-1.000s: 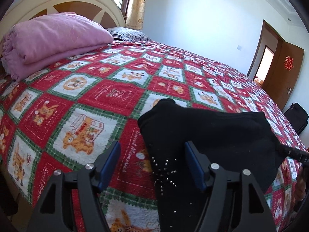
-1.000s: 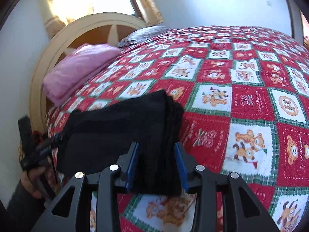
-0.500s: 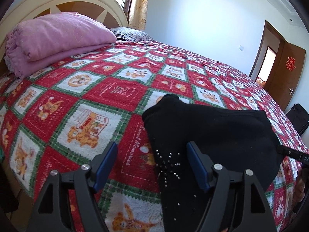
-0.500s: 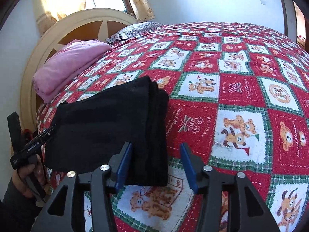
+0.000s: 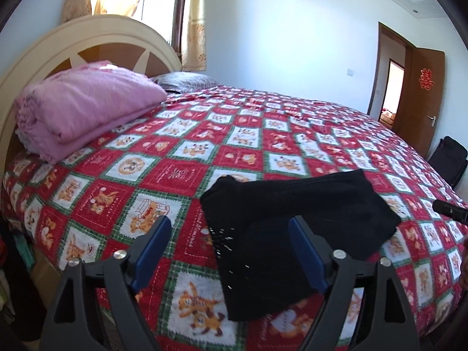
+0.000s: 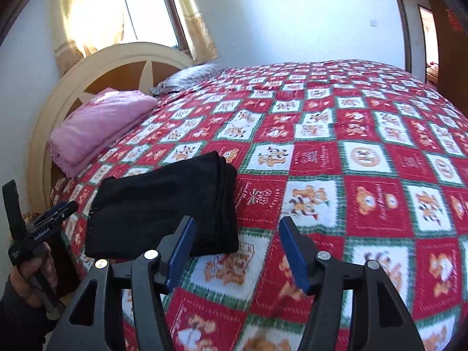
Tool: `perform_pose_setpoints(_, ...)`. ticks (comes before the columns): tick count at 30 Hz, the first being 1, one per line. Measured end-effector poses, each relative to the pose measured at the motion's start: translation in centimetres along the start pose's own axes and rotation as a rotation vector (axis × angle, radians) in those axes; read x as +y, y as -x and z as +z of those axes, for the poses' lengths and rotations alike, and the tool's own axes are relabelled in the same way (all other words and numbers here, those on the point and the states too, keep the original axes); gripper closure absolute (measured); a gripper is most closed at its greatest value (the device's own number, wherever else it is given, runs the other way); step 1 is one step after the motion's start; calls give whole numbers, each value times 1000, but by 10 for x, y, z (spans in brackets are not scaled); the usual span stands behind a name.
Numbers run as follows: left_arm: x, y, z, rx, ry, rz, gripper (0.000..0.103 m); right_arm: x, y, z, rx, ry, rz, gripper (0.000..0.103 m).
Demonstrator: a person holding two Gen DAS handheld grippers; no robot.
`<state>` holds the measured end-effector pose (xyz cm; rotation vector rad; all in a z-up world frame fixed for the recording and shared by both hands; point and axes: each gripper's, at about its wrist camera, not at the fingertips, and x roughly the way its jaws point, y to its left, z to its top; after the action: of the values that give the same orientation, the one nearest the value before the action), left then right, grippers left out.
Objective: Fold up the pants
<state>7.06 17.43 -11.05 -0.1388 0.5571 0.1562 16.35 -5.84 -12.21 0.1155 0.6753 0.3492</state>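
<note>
The black pants (image 5: 292,219) lie folded in a compact stack on the red patterned bedspread (image 5: 175,175) near the bed's front edge. They also show in the right wrist view (image 6: 163,204), with the folded edges facing right. My left gripper (image 5: 231,237) is open and empty, held above and short of the stack. My right gripper (image 6: 237,242) is open and empty, just right of the stack's near corner and clear of it. The left gripper also shows at the left of the right wrist view (image 6: 55,210), held in a hand.
A folded pink blanket (image 5: 82,108) and a grey pillow (image 5: 184,80) lie by the cream headboard (image 5: 87,35). A brown door (image 5: 421,93) stands open at the far right, with a black bag (image 5: 447,158) beside the bed.
Both grippers have pulled back and up from the pants. The right gripper's jaws, close around the stack's edge a second ago, have opened wide. The pants lie still.
</note>
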Motion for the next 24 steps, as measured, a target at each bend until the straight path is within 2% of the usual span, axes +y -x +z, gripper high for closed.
perform_pose_setpoints(2, -4, 9, 0, -16, 5, -6, 10, 0, 13, -2, -18, -13, -2, 39)
perform_pose_setpoints(7, -17, 23, 3, -39, 1, -19, 10, 6, 32, -5, -50, -8, -9, 38)
perform_pose_setpoints(24, -28, 42, 7, -79, -19, -26, 9, 24, 60, 2, -108, 40, -7, 36)
